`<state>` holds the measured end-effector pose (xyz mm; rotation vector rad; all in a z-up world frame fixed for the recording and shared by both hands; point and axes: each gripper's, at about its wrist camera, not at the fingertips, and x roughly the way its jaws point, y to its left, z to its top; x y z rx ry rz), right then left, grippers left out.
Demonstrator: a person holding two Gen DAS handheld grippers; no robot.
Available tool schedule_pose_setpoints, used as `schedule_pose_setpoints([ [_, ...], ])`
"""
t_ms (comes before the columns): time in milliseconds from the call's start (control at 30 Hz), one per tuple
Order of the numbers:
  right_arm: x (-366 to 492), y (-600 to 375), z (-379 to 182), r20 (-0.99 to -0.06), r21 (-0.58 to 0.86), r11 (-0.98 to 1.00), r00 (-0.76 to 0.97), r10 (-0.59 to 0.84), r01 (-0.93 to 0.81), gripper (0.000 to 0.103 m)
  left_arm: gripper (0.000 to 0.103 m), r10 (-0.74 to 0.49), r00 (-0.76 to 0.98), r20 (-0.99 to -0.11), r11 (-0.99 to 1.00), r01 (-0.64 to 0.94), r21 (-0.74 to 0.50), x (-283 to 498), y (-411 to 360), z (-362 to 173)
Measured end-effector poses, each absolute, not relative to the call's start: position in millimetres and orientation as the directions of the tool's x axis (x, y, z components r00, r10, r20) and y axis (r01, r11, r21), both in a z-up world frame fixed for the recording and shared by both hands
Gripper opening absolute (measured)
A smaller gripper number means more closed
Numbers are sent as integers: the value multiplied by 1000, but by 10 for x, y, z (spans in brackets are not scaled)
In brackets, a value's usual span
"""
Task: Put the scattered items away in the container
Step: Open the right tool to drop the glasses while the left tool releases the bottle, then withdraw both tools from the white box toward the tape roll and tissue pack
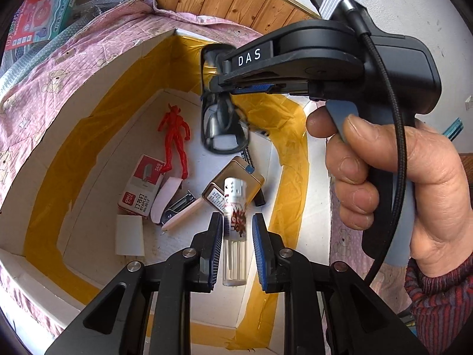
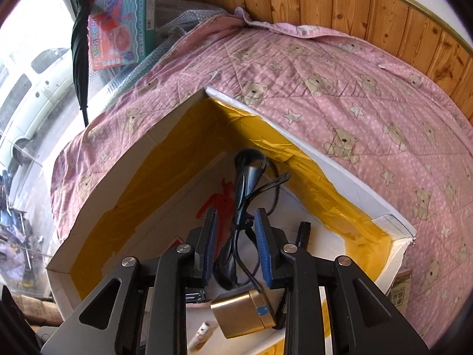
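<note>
A white box lined with yellow tape (image 1: pixel 74 153) (image 2: pixel 142 183) lies open on the quilt. My left gripper (image 1: pixel 236 224) hangs over it, open; a clear lighter (image 1: pixel 235 254) stands between its pads with a gap on the right side. My right gripper (image 1: pixel 215 80) (image 2: pixel 235 222) is also over the box, open. Black glasses (image 1: pixel 221 124) (image 2: pixel 245 174) sit loosely between and beyond its fingers and look blurred. Inside the box lie a red figure (image 1: pixel 174 139) (image 2: pixel 218 201), a staples packet (image 1: pixel 142 186), a stapler (image 1: pixel 174 204), a gold tin (image 1: pixel 236 177) (image 2: pixel 242 313) and a black marker (image 2: pixel 301 233).
A pink quilt with bears (image 2: pixel 340 103) surrounds the box. Wooden panelling (image 2: pixel 369 9) runs behind it. A toy carton (image 2: pixel 121 14) and bubble wrap lean at the far left. A person's hand (image 1: pixel 384 177) holds the right gripper's handle. A white block (image 1: pixel 130 233) lies in the box.
</note>
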<state>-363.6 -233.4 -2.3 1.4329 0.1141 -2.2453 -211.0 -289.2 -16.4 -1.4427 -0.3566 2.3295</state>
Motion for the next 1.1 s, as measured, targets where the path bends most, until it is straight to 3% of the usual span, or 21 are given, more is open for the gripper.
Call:
schedule_pose_setpoints([
  [433,-3080,-2018,225,-802,328,-862,-368,-470,386,28,24,422,-457,-783,-904,-148,-400,-1970,-3040,-1],
  [1100,-2026,-1472,526,-694,478,-809,-417,-587,343,29,25,342,-564,-751,-940,-198,-280,-1368,-2932,557],
])
